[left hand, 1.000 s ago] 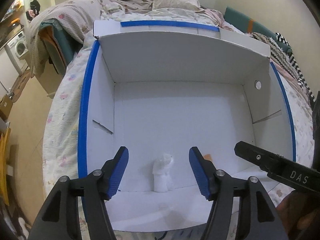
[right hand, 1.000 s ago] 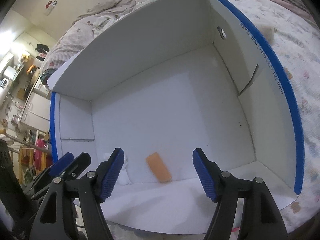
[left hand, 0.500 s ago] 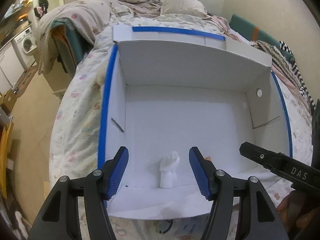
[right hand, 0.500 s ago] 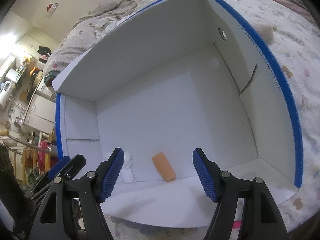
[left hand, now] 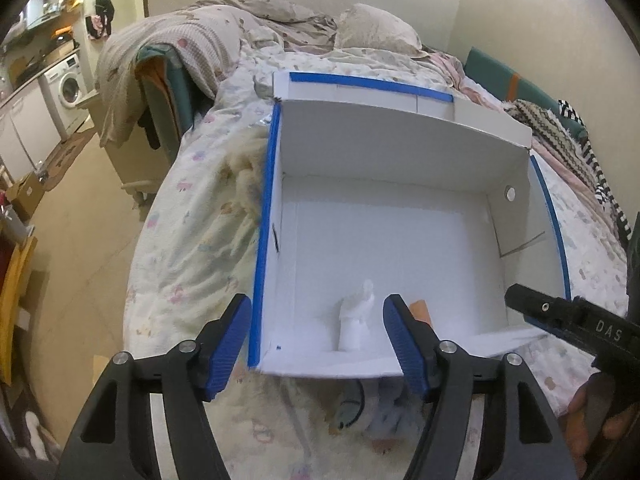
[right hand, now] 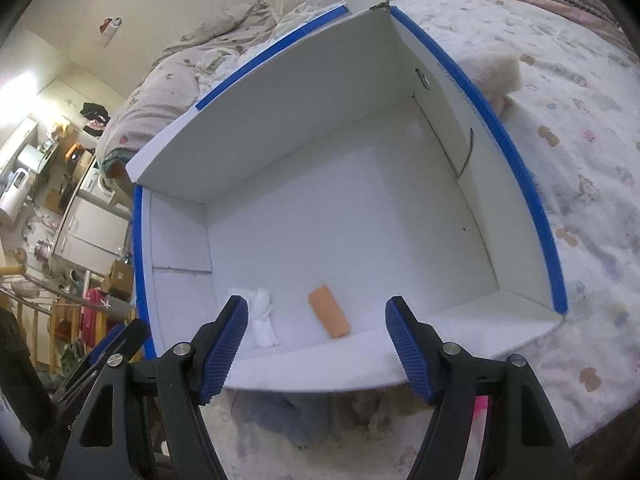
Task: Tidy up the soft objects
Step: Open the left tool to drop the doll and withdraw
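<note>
Rumpled bed (left hand: 192, 240); washing machine (left hand: 68, 88)

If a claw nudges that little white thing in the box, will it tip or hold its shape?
The white soft piece looks crumpled and cloth-like, so it would probably flop, not stay rigid. It seems light and should slide easily on the box's smooth floor. Nothing braces it, though the near wall could stop it.

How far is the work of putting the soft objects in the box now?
Done: a white soft piece and an orange piece lie inside the white box. In hand: nothing; the left gripper and right gripper are both open. Left: a fluffy cream item beside the box and soft things before it wait on the bed.
</note>
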Available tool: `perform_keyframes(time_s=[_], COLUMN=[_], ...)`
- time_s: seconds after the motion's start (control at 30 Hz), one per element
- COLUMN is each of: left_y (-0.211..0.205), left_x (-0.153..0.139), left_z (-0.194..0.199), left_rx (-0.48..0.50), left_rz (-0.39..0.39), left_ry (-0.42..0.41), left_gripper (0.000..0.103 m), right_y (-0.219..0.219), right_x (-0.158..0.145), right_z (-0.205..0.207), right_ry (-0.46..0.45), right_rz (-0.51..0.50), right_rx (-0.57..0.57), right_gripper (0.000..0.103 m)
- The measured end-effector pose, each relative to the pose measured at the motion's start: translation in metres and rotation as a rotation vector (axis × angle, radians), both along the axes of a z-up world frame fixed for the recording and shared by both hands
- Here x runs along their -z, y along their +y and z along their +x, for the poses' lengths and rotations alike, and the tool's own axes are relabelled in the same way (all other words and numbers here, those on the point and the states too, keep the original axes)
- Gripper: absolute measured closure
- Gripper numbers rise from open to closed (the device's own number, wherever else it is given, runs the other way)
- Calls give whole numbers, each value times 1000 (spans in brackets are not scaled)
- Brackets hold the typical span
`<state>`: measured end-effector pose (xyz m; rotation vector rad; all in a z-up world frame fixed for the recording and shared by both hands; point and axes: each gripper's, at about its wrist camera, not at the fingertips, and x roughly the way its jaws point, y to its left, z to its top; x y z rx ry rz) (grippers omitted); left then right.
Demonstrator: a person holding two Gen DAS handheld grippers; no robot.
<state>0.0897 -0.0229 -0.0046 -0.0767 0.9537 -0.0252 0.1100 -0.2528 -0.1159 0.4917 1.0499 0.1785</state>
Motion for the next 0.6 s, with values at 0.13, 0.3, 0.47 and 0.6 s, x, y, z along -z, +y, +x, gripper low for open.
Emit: perform_keyframes(time_s=[0.13, 0.3, 0.47, 0.6], left_y=[6, 16, 25, 22], left_x=[0, 3, 12, 34], left_z=[-15, -31, -40, -38], left_rx=[5, -1, 19, 70], left_rz=[1, 2, 12, 12], left_ry=[1, 6, 23, 100], left_gripper=[37, 36, 36, 34], right_y=[-1, -6, -12, -20], right_x=[-5, -10, -14, -6], right_z=[-13, -32, -53, -62], right_ry=[-10, -31, -50, -16], right_rz=[-16, -25, -14, 2], right_rx=[-3, -4, 5, 21], right_gripper=[28, 28, 28, 28])
